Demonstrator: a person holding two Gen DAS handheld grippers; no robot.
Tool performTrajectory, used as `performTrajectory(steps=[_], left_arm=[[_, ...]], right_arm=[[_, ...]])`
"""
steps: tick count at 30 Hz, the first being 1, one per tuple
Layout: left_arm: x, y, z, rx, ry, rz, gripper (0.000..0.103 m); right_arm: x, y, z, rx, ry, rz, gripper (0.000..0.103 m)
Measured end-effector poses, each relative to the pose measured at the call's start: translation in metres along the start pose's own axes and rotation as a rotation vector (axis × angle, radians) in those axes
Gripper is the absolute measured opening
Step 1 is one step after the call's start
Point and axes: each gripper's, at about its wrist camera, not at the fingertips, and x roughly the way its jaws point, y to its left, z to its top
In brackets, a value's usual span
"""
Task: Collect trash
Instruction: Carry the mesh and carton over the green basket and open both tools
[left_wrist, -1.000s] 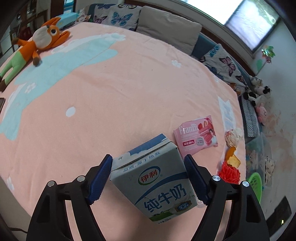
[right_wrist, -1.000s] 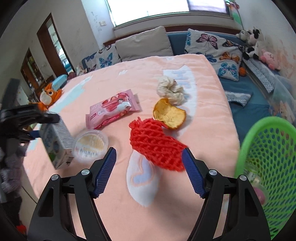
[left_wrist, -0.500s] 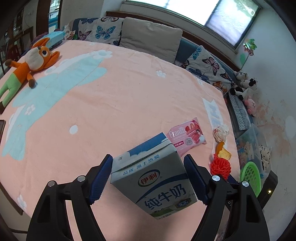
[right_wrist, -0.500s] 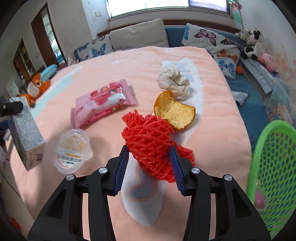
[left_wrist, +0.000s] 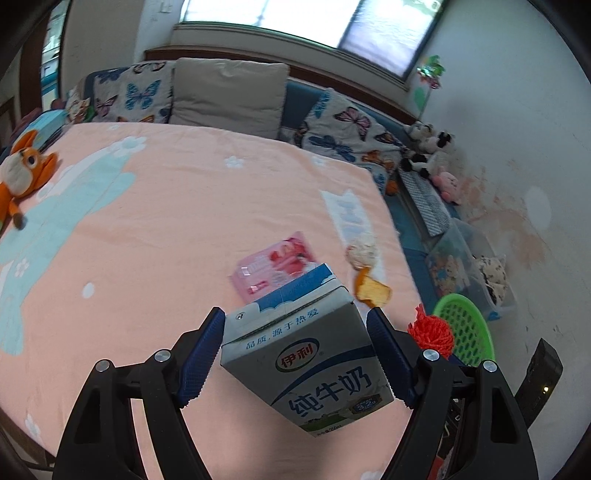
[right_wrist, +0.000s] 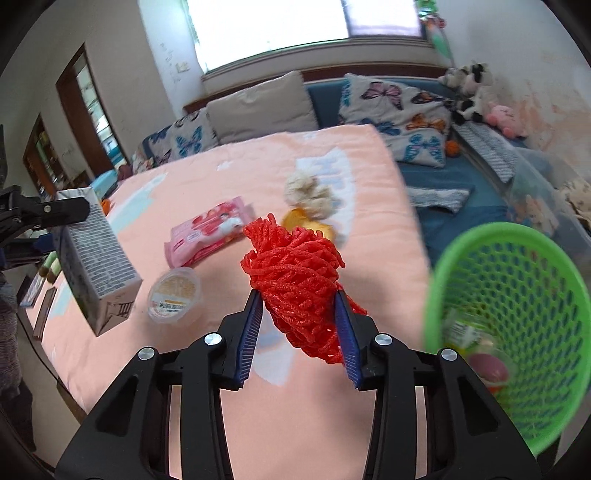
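- Two grippers are each closed on a piece of trash, both lifted clear of the peach bedspread (left_wrist: 177, 229).
- Left gripper (left_wrist: 295, 354): its blue pads clamp the sides of a grey-and-blue milk carton (left_wrist: 306, 362), which sits tilted between them; in the right wrist view the same carton (right_wrist: 94, 258) hangs in the air at the left, above the bed's near edge.
- Right gripper (right_wrist: 299, 328): its jaws have just been closing, and the blue pads pinch a bunched red foam fruit net (right_wrist: 295, 280) between them, the net bulging above and below the pads. The left wrist view shows that net (left_wrist: 432, 332) just in front of the basket.
- A green plastic mesh basket (right_wrist: 517, 280) stands off the bed's right side, right of the held net, with some rubbish in its bottom.
- On the bedspread lie a pink snack wrapper (right_wrist: 208, 229), a clear round plastic cup with a printed lid (right_wrist: 173, 295) near the carton, a piece of orange peel (left_wrist: 371, 291) and a crumpled tissue (right_wrist: 310, 192) just beyond the peel.
- An orange plush toy (left_wrist: 22, 173) lies at the far left of the bed.
- Butterfly-print pillows (left_wrist: 129, 96) and a beige cushion (left_wrist: 229, 96) line the head end.
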Motion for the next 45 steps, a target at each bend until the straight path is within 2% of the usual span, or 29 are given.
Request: performTrajectory(steps=[9, 19, 23, 24, 30, 45], left_arm=[[0.018, -0.076, -0.001, 0.113, 0.027, -0.110, 0.075], [0.043, -0.150, -0.007, 0.234, 0.067, -0.160, 0.075], [0.055, -0.175, -0.011, 0.284, 0.082, -0.167, 0.075], [0.057, -0.180, -0.013, 0.293, 0.084, -0.166, 0.075], [0.077, -0.213, -0.022, 0.363, 0.111, -0.183, 0.075], [0.112, -0.263, -0.040, 0.492, 0.130, -0.201, 0.076]], right_arm=[[-0.048, -0.079, -0.015, 0.115, -0.034, -0.156, 0.041], [-0.058, -0.164, -0.027, 0.238, -0.027, -0.294, 0.043], [-0.058, -0.188, -0.032, 0.284, -0.027, -0.329, 0.051], [-0.058, -0.194, -0.033, 0.296, -0.026, -0.338, 0.057], [-0.059, -0.203, -0.042, 0.310, -0.021, -0.363, 0.065], [-0.092, -0.192, -0.046, 0.292, -0.088, -0.344, 0.067]])
